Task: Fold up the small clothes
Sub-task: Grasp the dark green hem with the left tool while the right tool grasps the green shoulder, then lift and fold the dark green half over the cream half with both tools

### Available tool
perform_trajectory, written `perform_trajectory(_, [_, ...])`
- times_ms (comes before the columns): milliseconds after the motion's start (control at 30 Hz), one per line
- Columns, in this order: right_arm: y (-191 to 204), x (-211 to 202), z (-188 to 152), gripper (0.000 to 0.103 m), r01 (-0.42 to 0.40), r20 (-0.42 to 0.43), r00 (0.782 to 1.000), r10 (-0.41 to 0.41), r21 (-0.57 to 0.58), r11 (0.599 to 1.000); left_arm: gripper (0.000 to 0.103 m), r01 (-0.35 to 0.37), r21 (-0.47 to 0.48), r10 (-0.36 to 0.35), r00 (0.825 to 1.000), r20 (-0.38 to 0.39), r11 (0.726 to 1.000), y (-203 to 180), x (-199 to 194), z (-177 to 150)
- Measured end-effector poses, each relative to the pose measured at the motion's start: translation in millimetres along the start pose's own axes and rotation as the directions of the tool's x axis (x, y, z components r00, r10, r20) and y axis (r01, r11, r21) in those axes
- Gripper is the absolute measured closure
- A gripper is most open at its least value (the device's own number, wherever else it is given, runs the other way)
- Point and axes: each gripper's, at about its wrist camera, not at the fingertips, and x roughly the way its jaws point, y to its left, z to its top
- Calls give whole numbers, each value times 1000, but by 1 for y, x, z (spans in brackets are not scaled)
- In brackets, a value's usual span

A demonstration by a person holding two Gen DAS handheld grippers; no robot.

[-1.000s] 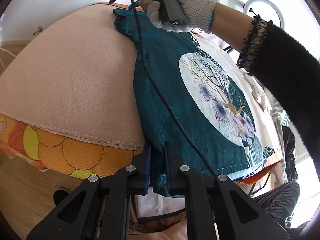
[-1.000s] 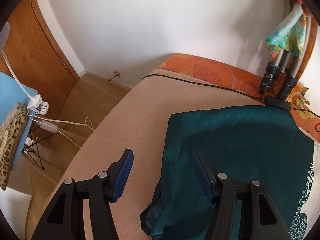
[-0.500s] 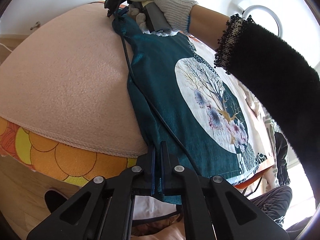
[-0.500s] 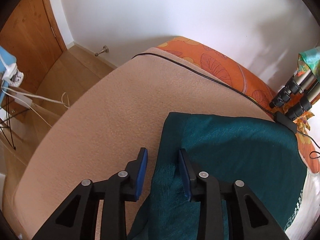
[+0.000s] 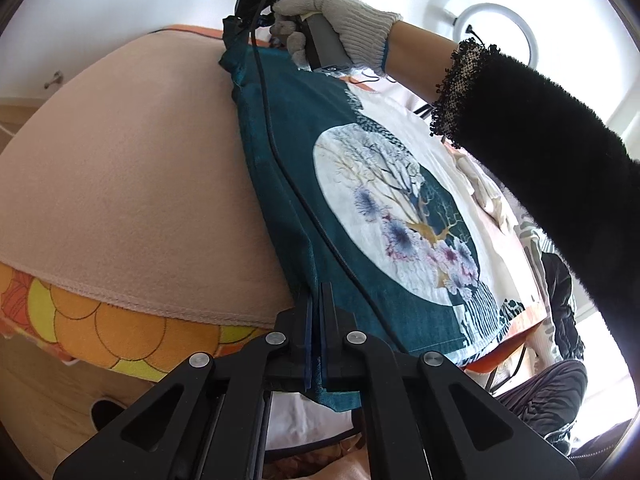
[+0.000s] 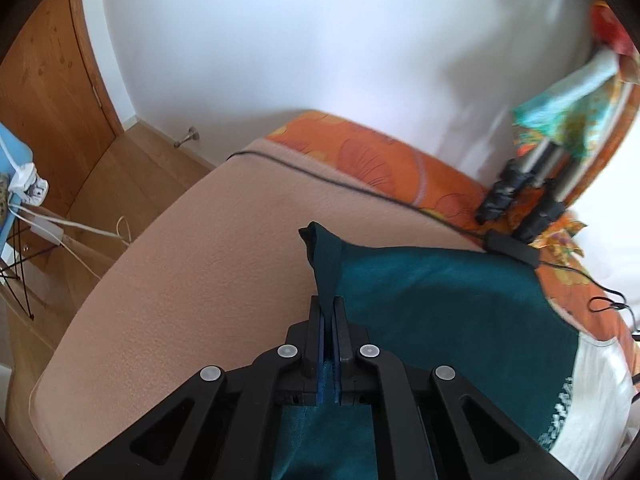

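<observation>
Shirt (image 5: pixel 288 184): you have thin, limp teal cloth, light and likely to sag and slide, so edges and corners are your best holds. Near you, your left gripper (image 5: pixel 316 320) is clamped on the hem edge; farther along, your right gripper (image 6: pixel 329 320) is pinched on the far corner, tenting it off the blanket (image 5: pixel 128 168), where the rest lies flat.

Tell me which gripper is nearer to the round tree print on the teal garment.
Left. The left gripper is shut on the teal garment at its near hem, beside the round tree print. The right gripper pinches the far corner, farther from the print.
</observation>
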Motion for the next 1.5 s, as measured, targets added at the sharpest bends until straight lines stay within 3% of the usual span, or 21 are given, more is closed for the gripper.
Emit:
perform_trajectory(300, [-78,-46,-28,103,36,57,997,-43,116,993,102,45,88,-45,999,-1,995,-38,8,5])
perform_trajectory(600, [-162,-49,-82,103,83,19,996,-90,244,966,102,85,208,-70,994,-79,974,-84,37,0])
perform_trajectory(1067, [-204,-38,-100,103,117,-3,993,-122,287,951,102,136,267,-90,980,-178,954,-109,65,-9])
perform_trajectory(1167, [-205,-33,-101,103,134,-7,990,-137,276,952,90,179,248,-125,968,-218,952,-110,68,-10])
perform_trajectory(1200, [-205,-32,-102,102,142,-10,989,-144,271,952,80,191,251,-133,964,-231,949,-112,69,-11])
perform_trajectory(1267, [-206,-28,-103,94,172,-30,985,-170,260,950,75,211,271,-143,957,-251,939,-117,68,-14])
perform_trajectory(1333, [-209,-28,-105,40,241,-54,970,-235,247,939,71,201,300,-127,960,-250,932,-121,63,-17])
perform_trajectory(1367, [-211,-32,-107,35,256,-41,966,-254,249,934,71,204,302,-132,961,-244,931,-120,59,-18])
perform_trajectory(1500, [-224,-58,-121,36,197,2,978,-207,301,933,71,208,266,-155,966,-208,941,-106,41,-16])
